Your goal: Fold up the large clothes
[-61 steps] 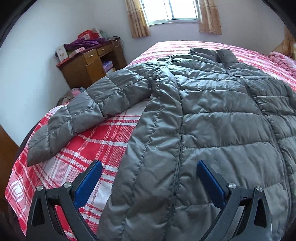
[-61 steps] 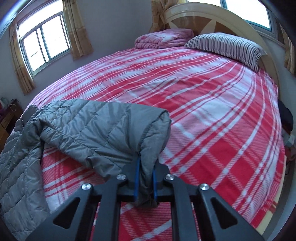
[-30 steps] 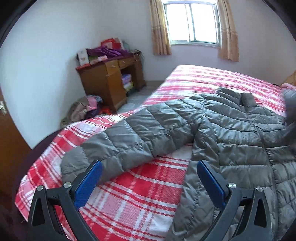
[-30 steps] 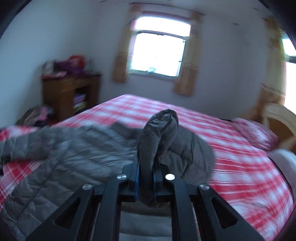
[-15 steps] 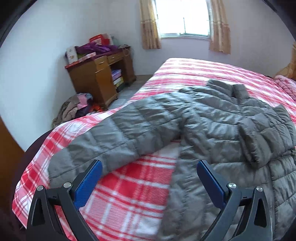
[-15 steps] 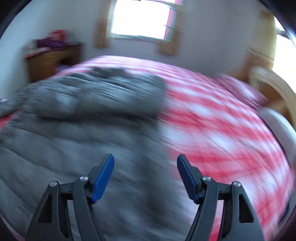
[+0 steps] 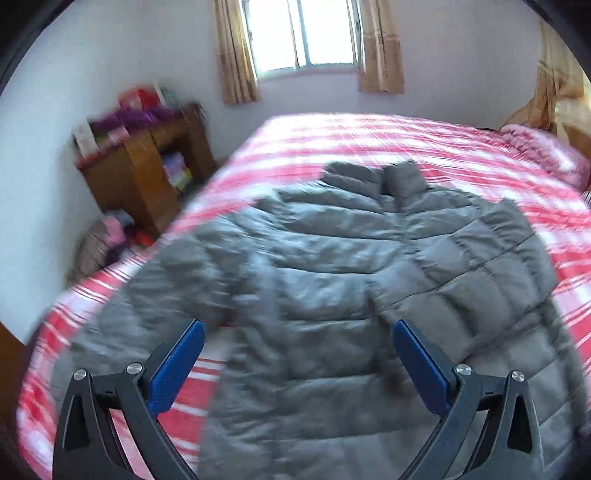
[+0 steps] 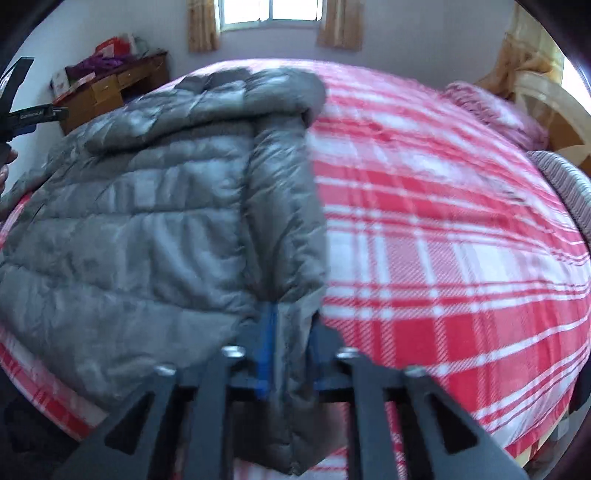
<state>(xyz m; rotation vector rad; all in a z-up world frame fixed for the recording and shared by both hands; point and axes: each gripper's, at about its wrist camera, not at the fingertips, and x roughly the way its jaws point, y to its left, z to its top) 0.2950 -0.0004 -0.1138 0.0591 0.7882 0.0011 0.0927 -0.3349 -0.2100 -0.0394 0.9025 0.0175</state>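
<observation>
A grey quilted puffer jacket [image 7: 332, 295] lies on a red and white plaid bed [image 7: 443, 147], collar toward the window. Its right sleeve [image 7: 491, 254] is folded across the chest. Its left sleeve [image 7: 159, 295] stretches out to the left. My left gripper [image 7: 295, 365] is open and empty, hovering above the jacket's lower body. In the right wrist view the jacket [image 8: 147, 221] fills the left half, and my right gripper [image 8: 291, 350] is shut on the jacket's right bottom edge [image 8: 295, 325].
A wooden desk [image 7: 144, 173] piled with items stands by the left wall, with a heap of clothes [image 7: 103, 243] on the floor beside it. A pink blanket [image 8: 491, 110], a striped pillow [image 8: 569, 192] and the wooden headboard [image 8: 546, 110] are at the bed's right. A window [image 7: 310, 33] is behind.
My right gripper laid the right sleeve across the chest, let go, then shut on the jacket's right bottom edge. My left gripper swung right over the jacket, staying open.
</observation>
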